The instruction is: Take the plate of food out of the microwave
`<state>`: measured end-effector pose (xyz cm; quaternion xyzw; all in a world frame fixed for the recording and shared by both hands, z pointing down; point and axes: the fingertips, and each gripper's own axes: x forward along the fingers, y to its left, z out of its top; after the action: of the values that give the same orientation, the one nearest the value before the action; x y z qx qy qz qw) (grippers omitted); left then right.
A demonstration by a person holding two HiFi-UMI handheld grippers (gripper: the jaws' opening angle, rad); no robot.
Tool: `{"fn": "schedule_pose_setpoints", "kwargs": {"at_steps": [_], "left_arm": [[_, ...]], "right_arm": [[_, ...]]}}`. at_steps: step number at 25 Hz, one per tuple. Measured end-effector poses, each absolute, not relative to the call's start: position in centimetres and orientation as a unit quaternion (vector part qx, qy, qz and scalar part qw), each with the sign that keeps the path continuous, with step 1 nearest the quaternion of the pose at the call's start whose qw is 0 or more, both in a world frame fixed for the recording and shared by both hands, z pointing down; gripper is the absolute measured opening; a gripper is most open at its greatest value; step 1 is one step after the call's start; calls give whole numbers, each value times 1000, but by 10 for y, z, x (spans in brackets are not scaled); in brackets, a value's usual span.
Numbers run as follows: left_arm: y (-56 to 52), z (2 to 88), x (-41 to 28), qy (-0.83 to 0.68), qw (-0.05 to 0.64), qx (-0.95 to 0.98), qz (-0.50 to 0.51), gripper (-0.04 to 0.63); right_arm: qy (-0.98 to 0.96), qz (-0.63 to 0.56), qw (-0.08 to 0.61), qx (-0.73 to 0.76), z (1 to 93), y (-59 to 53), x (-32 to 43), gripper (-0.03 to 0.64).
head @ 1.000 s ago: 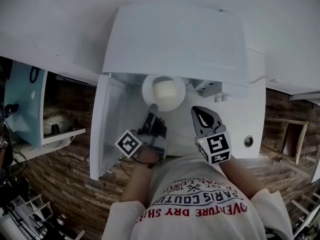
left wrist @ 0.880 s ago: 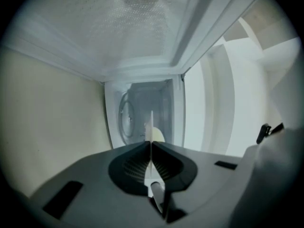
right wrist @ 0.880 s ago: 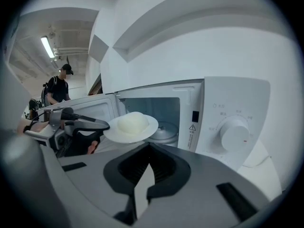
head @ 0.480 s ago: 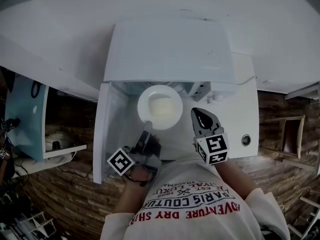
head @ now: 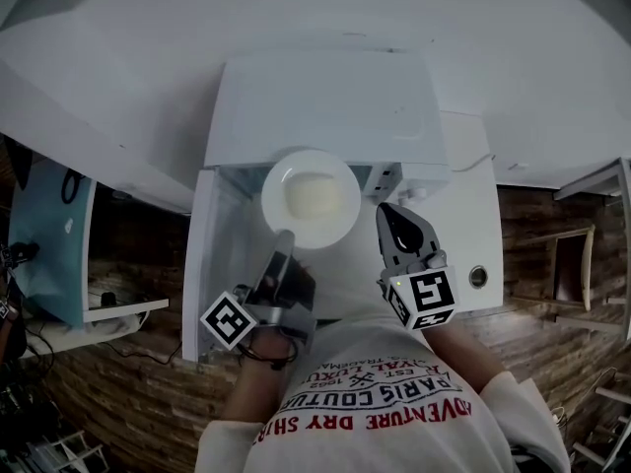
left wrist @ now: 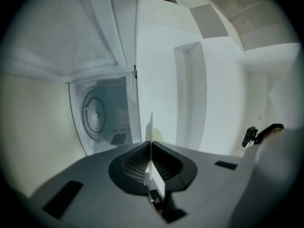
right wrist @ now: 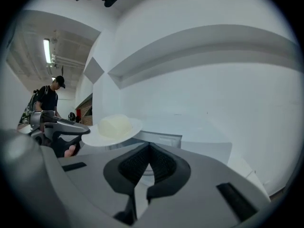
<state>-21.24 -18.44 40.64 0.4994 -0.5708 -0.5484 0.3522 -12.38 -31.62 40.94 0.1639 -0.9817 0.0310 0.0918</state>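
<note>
The head view is dim and grey: the white microwave (head: pixel 325 97) looks dull, the plate (head: pixel 311 197) is its palest patch, and the floor (head: pixel 108 382) sinks into near-black. Straight edges bow outward towards the rim. Both gripper views are brighter, each a round, strongly bent picture with black corners. In the left gripper view the white surfaces wash out with almost no shadow, and the left hand-held gripper (left wrist: pixel 150 148) is soft so close to the lens. In the right gripper view a ceiling strip light (right wrist: pixel 46 50) glares at the left; shading is faint and even.
</note>
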Motion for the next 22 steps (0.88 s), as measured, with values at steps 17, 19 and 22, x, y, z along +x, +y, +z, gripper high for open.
{"fn": "schedule_pose_setpoints", "kwargs": {"at_steps": [17,19,22], "left_arm": [[-189,386,-210,-555,352,493,-571,20],[-188,386,-210,-555,350,494,-570,19],[-188,386,-209,-553,351,495,-571,18]], "right_arm": [[-984,-6,56,167,384,-309,-117,5],[-985,-8,55,166,384,-307,-117,5],[-985,-11,54,164,383,-305,-117,5]]}}
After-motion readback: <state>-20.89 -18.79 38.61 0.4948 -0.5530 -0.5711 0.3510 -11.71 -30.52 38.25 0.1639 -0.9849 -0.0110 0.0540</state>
